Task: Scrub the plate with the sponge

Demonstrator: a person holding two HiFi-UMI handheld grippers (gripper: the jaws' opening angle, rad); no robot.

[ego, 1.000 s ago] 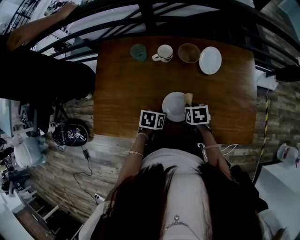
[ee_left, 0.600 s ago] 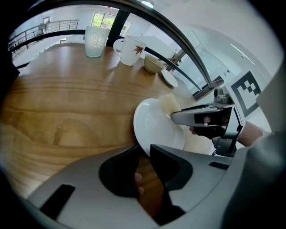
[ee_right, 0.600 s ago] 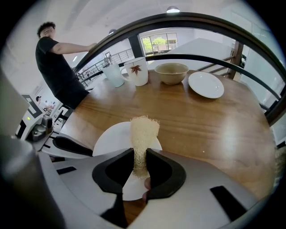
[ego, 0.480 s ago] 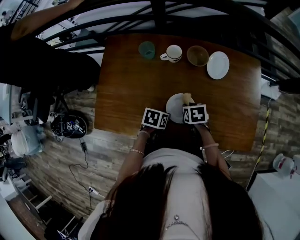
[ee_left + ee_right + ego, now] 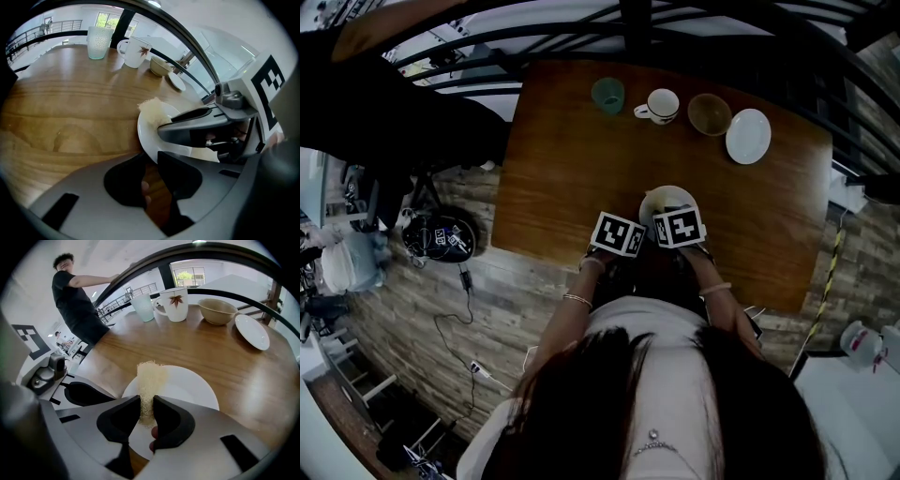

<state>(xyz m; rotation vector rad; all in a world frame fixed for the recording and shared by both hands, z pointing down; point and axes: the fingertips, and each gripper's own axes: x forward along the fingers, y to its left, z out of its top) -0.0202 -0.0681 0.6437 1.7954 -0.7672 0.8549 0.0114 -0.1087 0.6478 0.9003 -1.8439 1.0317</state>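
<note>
Near the front edge of the wooden table [image 5: 572, 150], the white plate [image 5: 187, 385] lies flat. My right gripper [image 5: 146, 405] pinches the pale sponge [image 5: 150, 380] by its lower end. The sponge stands up from between the jaws over the plate's left part, as the right gripper view shows it, though I cannot tell whether it presses on the surface. My left gripper [image 5: 150, 158] has its jaws clamped on the plate's near rim, just beside the right gripper.

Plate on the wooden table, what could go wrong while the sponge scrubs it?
The left tool pinches only the rim of the plate, so scrubbing force might slip it free. The right tool grips the sponge by its end; the rest could fold or pull out.
</note>
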